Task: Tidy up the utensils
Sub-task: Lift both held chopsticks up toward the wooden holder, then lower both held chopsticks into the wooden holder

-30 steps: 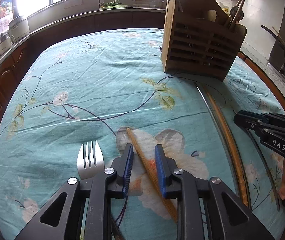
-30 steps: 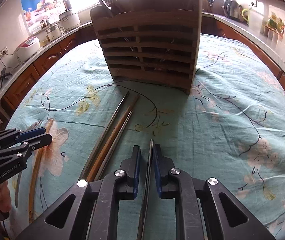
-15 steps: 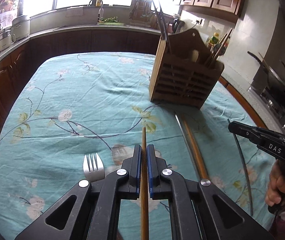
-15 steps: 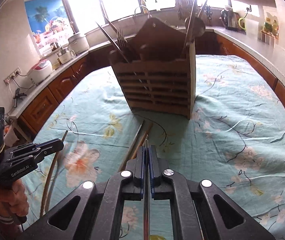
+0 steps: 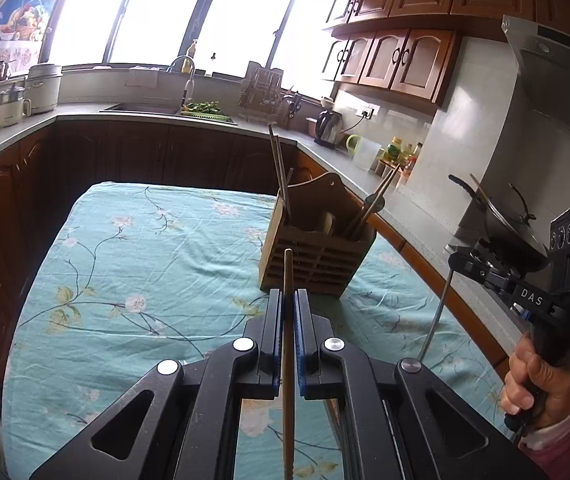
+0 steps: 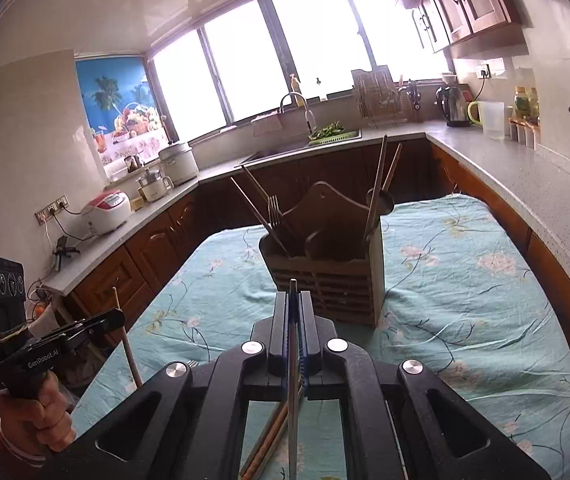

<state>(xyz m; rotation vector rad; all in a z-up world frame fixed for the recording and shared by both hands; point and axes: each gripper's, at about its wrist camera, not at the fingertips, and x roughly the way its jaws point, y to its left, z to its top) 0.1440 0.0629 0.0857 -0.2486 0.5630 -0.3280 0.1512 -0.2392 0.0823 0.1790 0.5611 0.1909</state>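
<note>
L gripper is clamped on a wooden chopstick, blue pads tight to it, tip poking past the fingers, lifted off the table. R gripper is clamped likewise on a metal chopstick, thin and grey, also held in the air. L view only: R gripper from the side w/ the metal stick hanging below it, plus the person's hand on its grip. R view only: L gripper side-on w/ the wooden stick slanting down, more chopsticks lying on the cloth under the jaws, and a fork standing in the holder. Wooden utensil holder sits upright ahead of both, on the teal floral tablecloth, chopsticks already in its slots. Kitchen counter w/ a sink behind.
</note>
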